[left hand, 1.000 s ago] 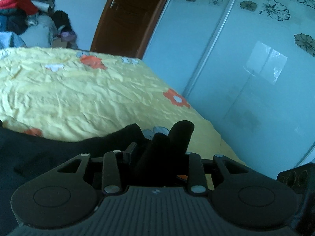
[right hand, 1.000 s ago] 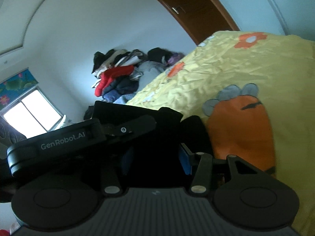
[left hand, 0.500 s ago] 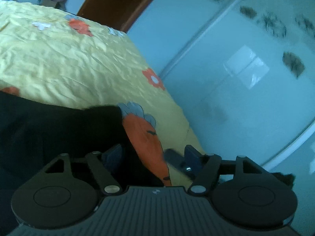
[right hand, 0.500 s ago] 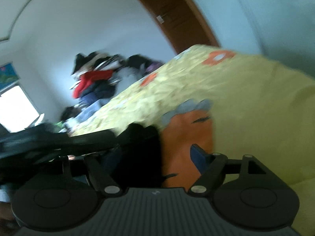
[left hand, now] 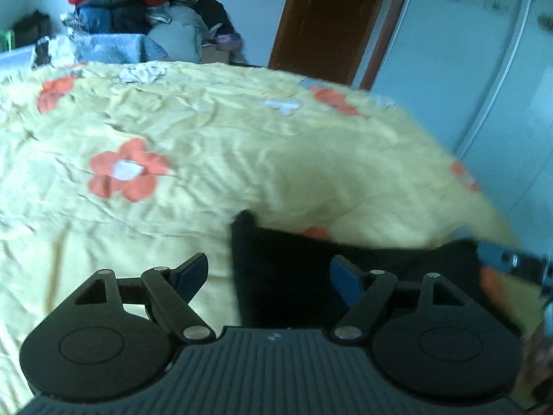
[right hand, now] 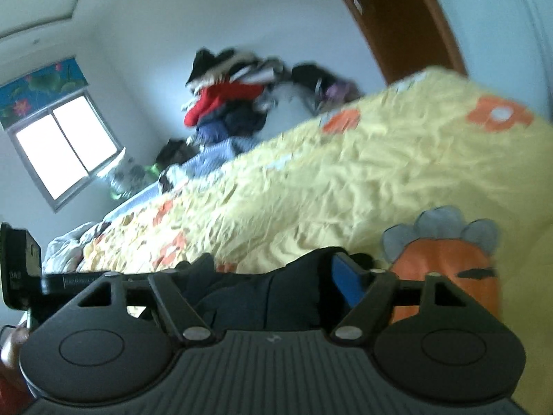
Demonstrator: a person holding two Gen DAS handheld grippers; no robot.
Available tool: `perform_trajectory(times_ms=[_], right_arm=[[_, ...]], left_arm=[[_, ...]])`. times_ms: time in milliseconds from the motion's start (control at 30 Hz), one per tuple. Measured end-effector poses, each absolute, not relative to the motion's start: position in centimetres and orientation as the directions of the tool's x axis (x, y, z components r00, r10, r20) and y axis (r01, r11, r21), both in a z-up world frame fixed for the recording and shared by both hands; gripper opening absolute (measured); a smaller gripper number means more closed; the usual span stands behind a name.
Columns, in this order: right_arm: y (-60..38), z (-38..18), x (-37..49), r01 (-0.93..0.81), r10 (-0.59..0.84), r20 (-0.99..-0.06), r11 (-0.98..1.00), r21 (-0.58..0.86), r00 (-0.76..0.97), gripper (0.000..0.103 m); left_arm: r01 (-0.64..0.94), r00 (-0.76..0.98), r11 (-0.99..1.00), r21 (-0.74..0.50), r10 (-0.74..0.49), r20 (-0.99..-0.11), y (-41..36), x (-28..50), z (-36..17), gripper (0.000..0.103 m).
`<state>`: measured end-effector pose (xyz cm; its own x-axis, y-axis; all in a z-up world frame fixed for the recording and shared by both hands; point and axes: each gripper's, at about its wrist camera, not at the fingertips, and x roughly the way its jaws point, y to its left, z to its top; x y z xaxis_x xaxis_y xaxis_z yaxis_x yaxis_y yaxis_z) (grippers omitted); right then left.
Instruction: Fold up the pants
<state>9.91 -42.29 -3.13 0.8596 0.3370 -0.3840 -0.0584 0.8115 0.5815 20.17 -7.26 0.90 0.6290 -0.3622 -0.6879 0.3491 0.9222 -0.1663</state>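
Note:
The dark pants (left hand: 297, 269) lie on the yellow flowered bedspread (left hand: 207, 145), their corner just ahead of my left gripper (left hand: 268, 271). That gripper is open and holds nothing, with the cloth between and below its blue pads (left hand: 344, 280). In the right wrist view the pants (right hand: 262, 294) lie bunched between the fingers of my right gripper (right hand: 273, 269), which is open. The left gripper's body (right hand: 20, 273) shows at the left edge of that view. The right gripper's finger (left hand: 508, 259) shows at the right of the left wrist view.
A heap of clothes (left hand: 131, 17) is piled beyond the far side of the bed. A brown door (left hand: 328, 24) and a white sliding wardrobe (left hand: 484, 69) stand to the right. A window (right hand: 65, 145) is at the far left. An orange carrot print (right hand: 446, 276) marks the bedspread.
Both grippers have opened and let go of the pants, which now lie on the bed. The left gripper has swung to face across the bed towards the clothes heap.

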Motion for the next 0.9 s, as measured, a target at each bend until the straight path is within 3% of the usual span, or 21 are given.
perform_trajectory(times_ms=[67, 133, 167, 200, 500, 633, 700, 800, 900], right_arm=[[-42.0, -3.6, 10.7, -0.053, 0.336, -0.416, 0.826, 0.561, 0.845, 0.028], [-41.5, -3.7, 10.9, -0.046, 0.311, -0.445, 0.858, 0.511, 0.840, 0.020], [-41.4, -3.7, 10.8, -0.043, 0.297, -0.450, 0.869, 0.492, 0.842, 0.011], [-41.3, -3.5, 10.5, -0.037, 0.278, -0.455, 0.882, 0.470, 0.846, 0.010], [-40.6, -3.7, 11.9, 0.044, 0.107, -0.534, 0.964, 0.262, 0.838, 0.010], [-41.6, -3.0, 10.1, 0.114, 0.037, -0.498, 0.957, 0.268, 0.866, 0.030], [-41.8, -2.3, 8.5, 0.144, -0.008, -0.469, 0.956, 0.254, 0.883, 0.030], [-42.1, -1.6, 5.6, 0.080, 0.083, -0.423, 0.932, 0.354, 0.902, 0.030], [-41.4, -1.7, 3.2, 0.007, 0.183, -0.407, 0.907, 0.422, 0.895, 0.030]], left_arm=[[0.345, 0.632, 0.926, -0.155, -0.351, -0.691, -7.2, 20.4, 0.4, 0.079], [0.341, 0.622, 0.925, -0.166, -0.355, -0.698, -7.1, 20.7, 0.1, 0.080], [0.343, 0.620, 0.924, -0.171, -0.359, -0.698, -7.2, 20.9, -0.1, 0.080], [0.344, 0.619, 0.924, -0.169, -0.358, -0.699, -7.4, 21.1, -0.3, 0.080], [0.325, 0.656, 0.941, -0.094, -0.297, -0.694, -9.2, 22.4, -1.3, 0.086], [0.347, 0.690, 0.933, -0.098, -0.324, -0.647, -8.7, 20.7, -0.3, 0.086], [0.392, 0.679, 0.910, -0.135, -0.385, -0.625, -8.5, 19.9, 0.1, 0.087], [0.446, 0.599, 0.868, -0.219, -0.471, -0.648, -9.2, 20.4, -0.2, 0.092], [0.434, 0.597, 0.883, -0.178, -0.429, -0.678, -10.3, 21.3, -1.1, 0.094]])
